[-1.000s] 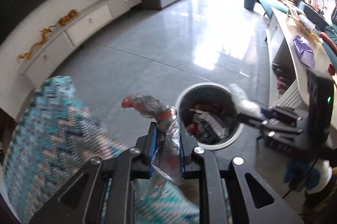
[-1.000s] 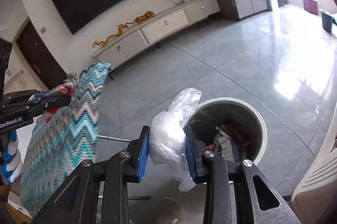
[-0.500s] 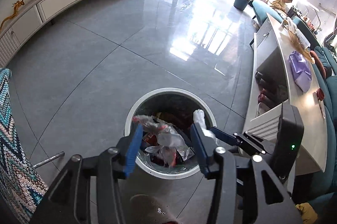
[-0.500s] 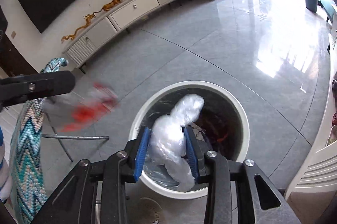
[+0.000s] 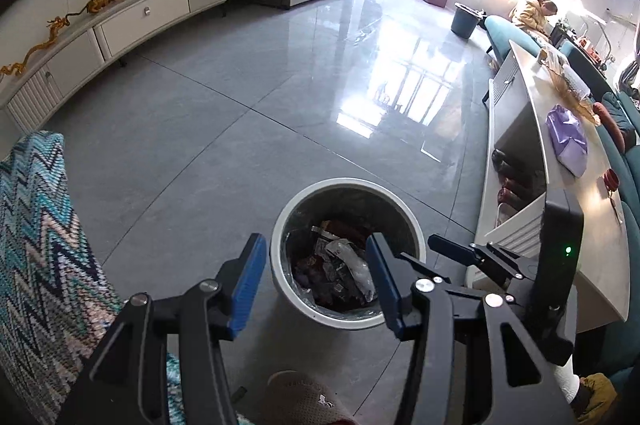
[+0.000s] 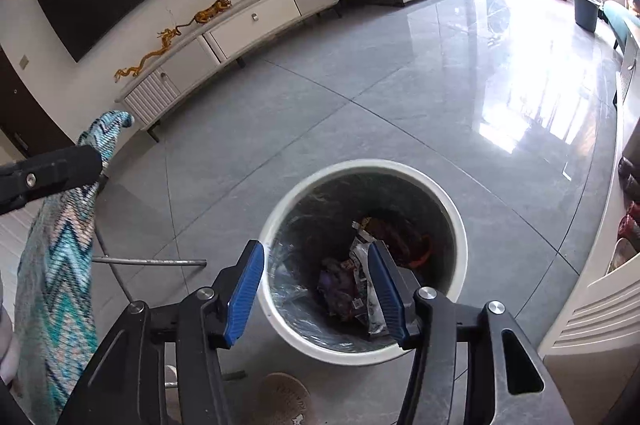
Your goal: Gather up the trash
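A round white trash bin [image 5: 347, 185] with a dark liner stands on the grey tile floor; it also shows in the right wrist view [image 6: 362, 165]. Inside lie crumpled wrappers and clear plastic [image 5: 346, 271], also seen in the right wrist view [image 6: 360, 277]. My left gripper [image 5: 316, 285] is open and empty just above the bin's near rim. My right gripper [image 6: 316, 289] is open and empty over the bin's near side. The right gripper's black fingers [image 5: 472, 257] show at the bin's right in the left wrist view. A left finger [image 6: 52, 171] shows at far left in the right wrist view.
A zigzag-patterned blue cloth [image 5: 40, 245] hangs at the left, over a metal frame [image 6: 152, 261]. A white table with shelves [image 5: 560, 185] stands at the right, with a purple bag [image 5: 568, 141] on it. A slippered foot [image 5: 308, 401] is below. A TV cabinet [image 5: 120, 25] lines the far wall.
Both grippers moved over the bin and opened. The red-and-clear wrapper left my left gripper and the clear plastic bag left my right gripper; both dropped into the bin.
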Tool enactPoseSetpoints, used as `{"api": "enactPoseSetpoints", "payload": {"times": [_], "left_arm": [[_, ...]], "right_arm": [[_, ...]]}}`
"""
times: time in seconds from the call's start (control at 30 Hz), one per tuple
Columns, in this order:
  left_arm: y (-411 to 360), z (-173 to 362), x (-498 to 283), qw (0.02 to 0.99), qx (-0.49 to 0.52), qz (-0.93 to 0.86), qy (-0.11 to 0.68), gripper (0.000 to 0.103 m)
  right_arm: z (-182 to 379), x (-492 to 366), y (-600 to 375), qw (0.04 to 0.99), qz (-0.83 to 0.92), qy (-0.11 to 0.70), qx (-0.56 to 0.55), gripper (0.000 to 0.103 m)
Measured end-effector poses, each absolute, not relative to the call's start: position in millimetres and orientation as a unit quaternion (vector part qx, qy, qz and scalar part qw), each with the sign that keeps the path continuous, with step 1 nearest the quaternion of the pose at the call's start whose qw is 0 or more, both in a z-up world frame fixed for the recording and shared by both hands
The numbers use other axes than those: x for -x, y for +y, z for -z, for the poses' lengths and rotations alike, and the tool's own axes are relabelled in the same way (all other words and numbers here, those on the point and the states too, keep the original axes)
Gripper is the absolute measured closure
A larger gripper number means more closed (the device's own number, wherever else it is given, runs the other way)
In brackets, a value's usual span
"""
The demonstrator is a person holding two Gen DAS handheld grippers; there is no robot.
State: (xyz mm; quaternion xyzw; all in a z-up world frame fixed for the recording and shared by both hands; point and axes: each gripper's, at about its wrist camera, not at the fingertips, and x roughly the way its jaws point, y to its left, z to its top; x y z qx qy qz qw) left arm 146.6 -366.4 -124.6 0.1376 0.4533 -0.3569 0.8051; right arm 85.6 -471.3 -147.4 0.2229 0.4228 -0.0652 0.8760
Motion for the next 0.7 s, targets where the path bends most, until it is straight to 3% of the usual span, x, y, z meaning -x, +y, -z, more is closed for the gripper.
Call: {"api": "enactPoseSetpoints", "payload": {"times": [0.3, 0.7], "left_arm": [[-286, 86, -137, 0.827, -0.118, 0.334, 0.436, 0.053], [-121, 30, -113, 0.887, -0.067, 0.248, 0.384, 0.052]], "right_arm": [[71, -87, -404, 0.911, 0.014, 0.369, -0.183, 0.041], [3, -78, -286, 0.935, -0.072, 0.326, -0.119, 0.033]]}}
